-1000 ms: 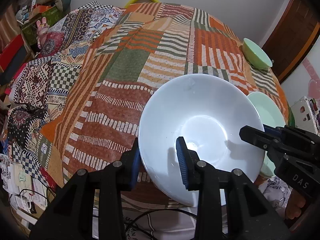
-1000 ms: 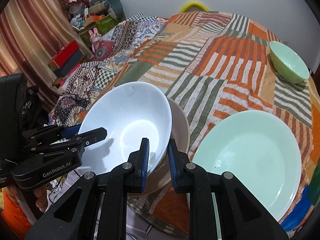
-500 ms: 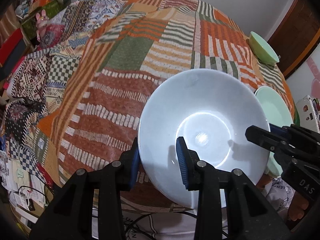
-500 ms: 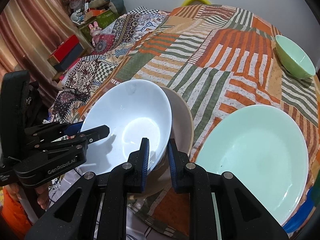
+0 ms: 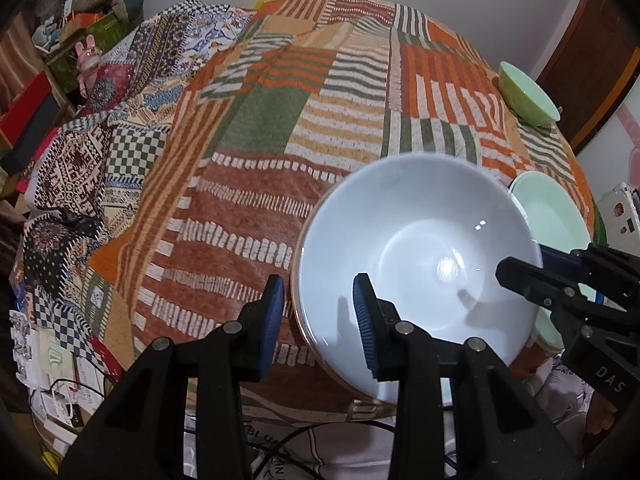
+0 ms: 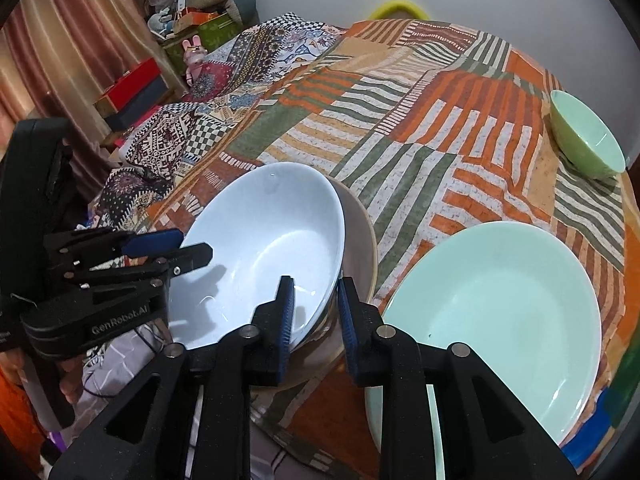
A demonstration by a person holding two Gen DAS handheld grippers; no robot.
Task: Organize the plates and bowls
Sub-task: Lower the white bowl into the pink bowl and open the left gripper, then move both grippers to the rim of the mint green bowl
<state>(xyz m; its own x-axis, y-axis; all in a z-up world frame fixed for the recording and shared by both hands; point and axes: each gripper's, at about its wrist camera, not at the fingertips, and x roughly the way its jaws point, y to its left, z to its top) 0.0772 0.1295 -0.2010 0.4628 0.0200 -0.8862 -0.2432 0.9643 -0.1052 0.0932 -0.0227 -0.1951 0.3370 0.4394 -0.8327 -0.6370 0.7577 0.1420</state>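
Note:
A white bowl point(image 5: 416, 256) point(image 6: 264, 240) sits inside a wider brown dish point(image 6: 360, 232) with a tan rim, at the near edge of the table. My left gripper point(image 5: 318, 284) point(image 6: 180, 244) straddles the bowl's left rim. One pad is inside the bowl and the other outside, with a sliver of cloth showing beside the outer pad. My right gripper point(image 6: 315, 284) point(image 5: 524, 266) is shut on the bowl's right rim. A mint green plate point(image 6: 500, 312) point(image 5: 552, 212) lies to the right. A green bowl point(image 6: 588, 144) point(image 5: 528, 96) stands at the far right.
A striped patchwork cloth point(image 5: 320, 120) covers the round table. Patterned fabrics point(image 5: 80, 160) hang off its left side. Boxes and toys point(image 6: 192, 28) stand on shelves behind. Cables and papers point(image 5: 60, 380) lie on the floor below the near edge.
The white bowl has come down from a raised tilt and now rests in the brown dish. Both grippers have stayed at its rim.

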